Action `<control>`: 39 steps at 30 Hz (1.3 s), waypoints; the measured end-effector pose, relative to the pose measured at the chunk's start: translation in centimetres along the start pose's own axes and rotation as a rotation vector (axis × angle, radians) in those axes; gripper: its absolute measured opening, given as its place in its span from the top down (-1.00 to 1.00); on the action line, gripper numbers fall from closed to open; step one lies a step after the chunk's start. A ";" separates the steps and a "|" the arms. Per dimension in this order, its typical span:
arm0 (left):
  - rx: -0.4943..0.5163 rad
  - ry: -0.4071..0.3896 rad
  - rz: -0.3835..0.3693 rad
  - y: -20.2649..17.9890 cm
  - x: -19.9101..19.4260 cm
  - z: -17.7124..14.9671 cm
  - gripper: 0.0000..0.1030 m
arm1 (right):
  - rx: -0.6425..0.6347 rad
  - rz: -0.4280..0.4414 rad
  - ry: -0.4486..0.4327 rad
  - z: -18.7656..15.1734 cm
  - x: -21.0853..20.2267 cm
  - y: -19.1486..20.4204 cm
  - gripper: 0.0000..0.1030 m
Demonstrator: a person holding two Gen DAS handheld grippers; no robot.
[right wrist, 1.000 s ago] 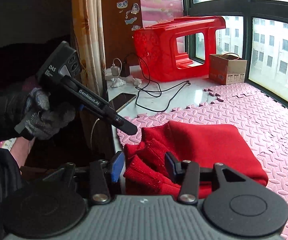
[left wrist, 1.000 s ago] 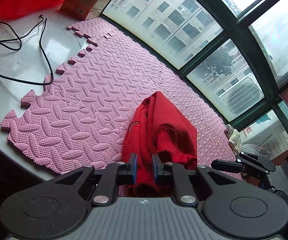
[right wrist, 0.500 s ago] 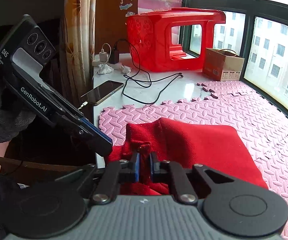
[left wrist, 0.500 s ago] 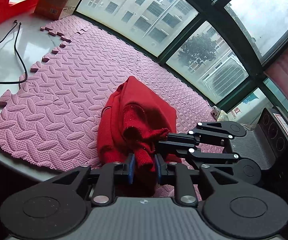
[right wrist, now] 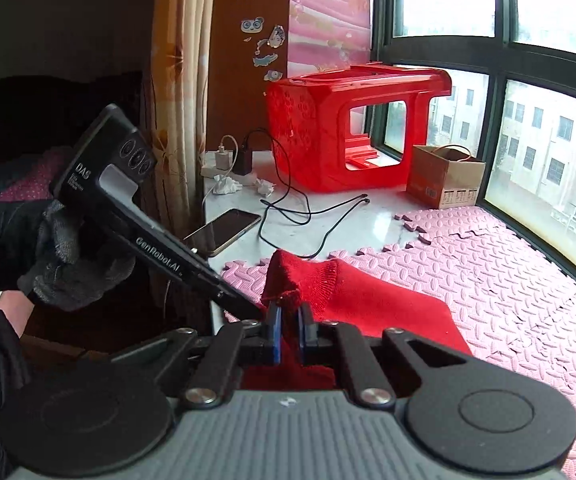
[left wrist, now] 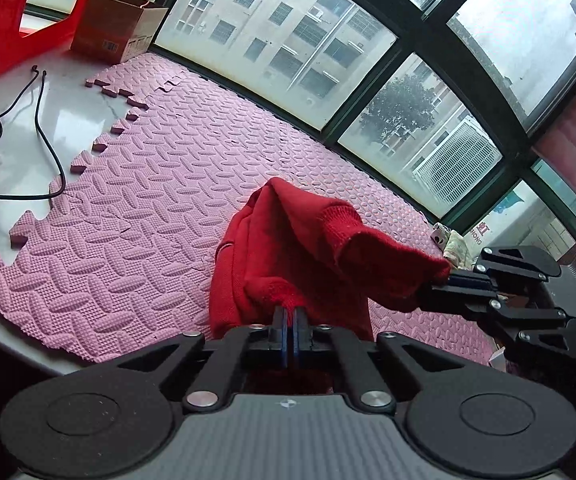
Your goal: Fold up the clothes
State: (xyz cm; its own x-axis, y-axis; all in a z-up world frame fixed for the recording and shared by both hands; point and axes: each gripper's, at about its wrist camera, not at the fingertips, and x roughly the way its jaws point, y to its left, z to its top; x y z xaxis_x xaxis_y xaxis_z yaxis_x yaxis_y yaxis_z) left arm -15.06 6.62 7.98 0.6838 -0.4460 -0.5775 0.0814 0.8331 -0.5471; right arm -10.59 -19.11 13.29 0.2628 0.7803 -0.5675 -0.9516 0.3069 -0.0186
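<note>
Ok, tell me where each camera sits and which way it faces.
Left wrist: sits on the left gripper, facing the windows across the pink mat; its fingers pinch the red sweater, with the right gripper entering at right.
Right wrist: sits on the right gripper, facing the red stool, phone and curtain; the gloved hand shows.
Shared: sweater, mat, cardboard box, black cable.
</note>
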 end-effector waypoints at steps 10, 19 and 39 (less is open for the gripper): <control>-0.049 -0.055 0.009 0.1 -1.9 1.8 0.91 | -0.127 0.020 0.076 -2.5 3.4 2.8 0.86; -0.025 0.007 -0.065 -3.1 4.5 2.7 0.89 | -0.139 0.019 0.082 -3.4 4.1 3.4 0.83; -0.094 0.021 -0.004 0.3 5.7 -1.2 0.90 | 0.132 -0.233 0.011 -1.8 1.7 -4.8 0.67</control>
State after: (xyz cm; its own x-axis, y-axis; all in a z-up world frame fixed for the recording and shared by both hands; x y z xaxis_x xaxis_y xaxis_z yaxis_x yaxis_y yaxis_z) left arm -12.01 3.97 3.83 0.6679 -0.4569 -0.5875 0.0147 0.7973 -0.6034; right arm -5.87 -20.23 10.94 0.4699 0.6745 -0.5694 -0.8363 0.5467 -0.0426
